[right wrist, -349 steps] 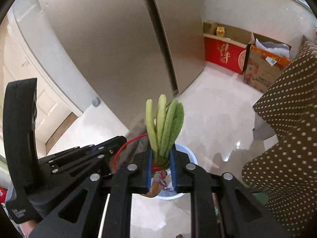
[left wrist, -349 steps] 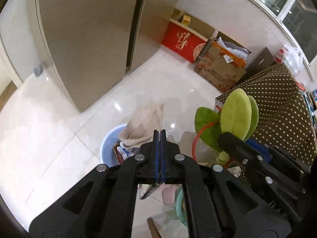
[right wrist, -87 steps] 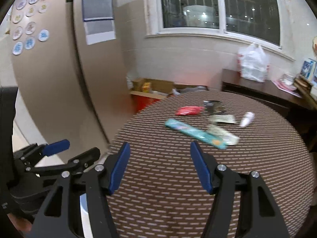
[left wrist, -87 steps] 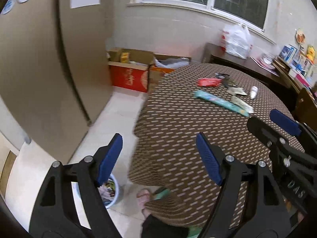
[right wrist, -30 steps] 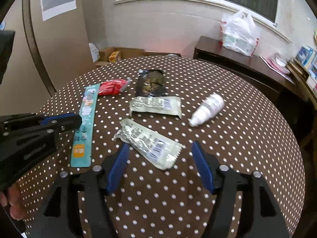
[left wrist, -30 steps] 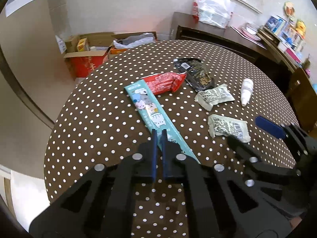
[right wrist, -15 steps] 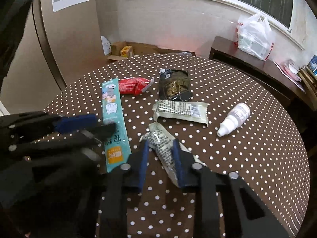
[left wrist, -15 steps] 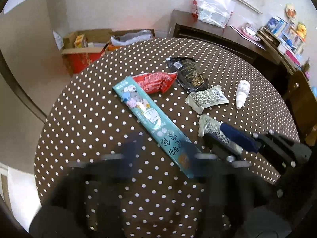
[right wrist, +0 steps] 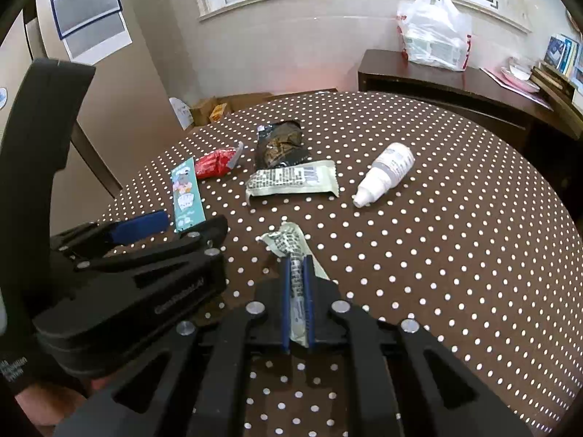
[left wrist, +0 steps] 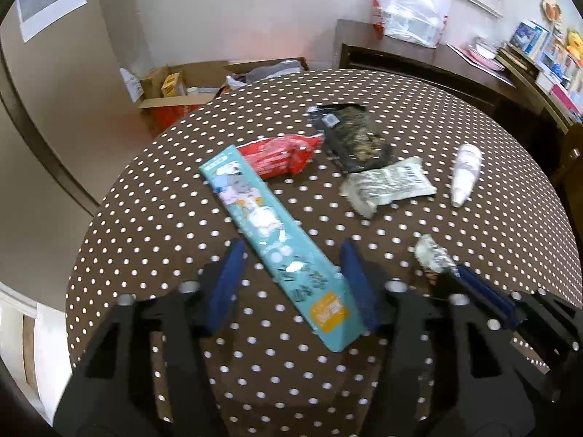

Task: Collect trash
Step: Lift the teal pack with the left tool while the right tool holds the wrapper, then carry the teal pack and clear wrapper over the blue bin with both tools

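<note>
A second ago the right hand-held gripper stood wide over the silver wrapper; now it is clenched on that wrapper, just right of the long teal packet on the dotted tabletop. The left hand-held gripper, pinched together then, now straddles the teal packet's near end, jaws closing, pads apparently not yet pressing it.

Bottle right of wrappers, on table.
</note>
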`<state>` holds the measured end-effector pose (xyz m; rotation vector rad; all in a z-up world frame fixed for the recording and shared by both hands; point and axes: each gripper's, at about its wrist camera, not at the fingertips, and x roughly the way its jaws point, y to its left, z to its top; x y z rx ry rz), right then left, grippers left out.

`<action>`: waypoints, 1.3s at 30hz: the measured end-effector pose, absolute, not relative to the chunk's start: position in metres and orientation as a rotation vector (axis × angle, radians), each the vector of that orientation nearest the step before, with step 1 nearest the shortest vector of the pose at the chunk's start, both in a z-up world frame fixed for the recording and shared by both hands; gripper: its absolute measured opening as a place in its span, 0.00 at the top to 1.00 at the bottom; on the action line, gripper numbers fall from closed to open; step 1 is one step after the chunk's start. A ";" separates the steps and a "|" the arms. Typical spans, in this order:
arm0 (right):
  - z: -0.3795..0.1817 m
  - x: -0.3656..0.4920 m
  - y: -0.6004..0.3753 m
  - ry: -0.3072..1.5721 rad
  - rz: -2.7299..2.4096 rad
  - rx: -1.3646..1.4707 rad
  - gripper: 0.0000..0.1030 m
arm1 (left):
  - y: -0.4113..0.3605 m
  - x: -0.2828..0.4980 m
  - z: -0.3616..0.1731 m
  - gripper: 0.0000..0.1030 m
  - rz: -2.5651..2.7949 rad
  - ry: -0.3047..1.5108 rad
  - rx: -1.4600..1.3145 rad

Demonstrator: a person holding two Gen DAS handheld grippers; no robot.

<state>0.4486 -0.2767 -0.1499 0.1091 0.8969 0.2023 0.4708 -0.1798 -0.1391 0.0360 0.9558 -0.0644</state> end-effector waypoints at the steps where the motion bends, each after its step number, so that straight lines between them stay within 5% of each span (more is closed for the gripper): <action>1: -0.150 0.447 -0.278 0.897 0.203 0.119 0.93 | -0.180 0.470 -0.139 0.62 -0.078 0.955 0.043; 13: -0.143 0.422 -0.261 0.903 0.264 0.156 0.93 | -0.149 0.429 -0.132 0.73 -0.213 0.969 -0.034; 39: -0.106 0.337 -0.087 0.879 0.500 0.089 0.93 | 0.029 0.272 -0.109 0.73 -0.152 0.794 -0.222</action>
